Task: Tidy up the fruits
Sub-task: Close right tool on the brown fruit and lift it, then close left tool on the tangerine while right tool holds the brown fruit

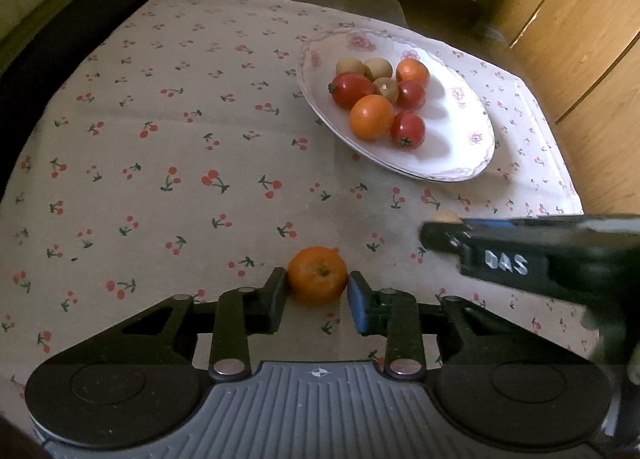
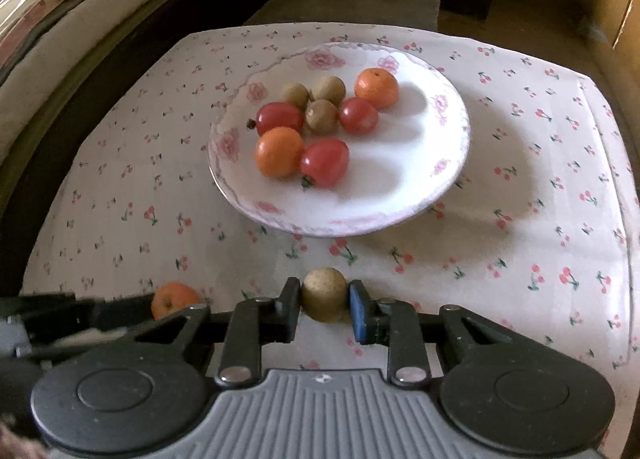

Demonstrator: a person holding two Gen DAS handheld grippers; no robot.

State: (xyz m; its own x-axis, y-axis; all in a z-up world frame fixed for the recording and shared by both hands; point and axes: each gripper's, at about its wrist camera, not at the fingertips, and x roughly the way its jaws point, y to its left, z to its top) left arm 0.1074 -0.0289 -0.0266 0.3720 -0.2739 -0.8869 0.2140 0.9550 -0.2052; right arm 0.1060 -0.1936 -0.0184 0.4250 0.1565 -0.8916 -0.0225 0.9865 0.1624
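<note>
**Op:** At that frame I had both grippers closed on fruit. Left gripper (image 1: 317,282) pinched the loose orange (image 1: 317,275), pads touching both sides, fruit on the cherry-print cloth (image 1: 160,139). Right gripper (image 2: 325,295) was clamped the same way on the brown fruit (image 2: 324,294), near the plate's (image 2: 400,215) front rim.

**Rev:** Plate status?

**Op:** Eight pieces, bunched on its left half: two oranges, three red tomatoes, three brown ones. Right half was bare.

**Rev:** So how would you have run the transfer?

**Op:** My call: lift straight up before travelling, so neither fruit dragged the cloth. Moved one hand at a time, since the grippers sat close together. Brown fruit first, onto the bare half; dropping into the pile risked knocking fruit off. Grip was only at the pad tips, so slow moves.
</note>
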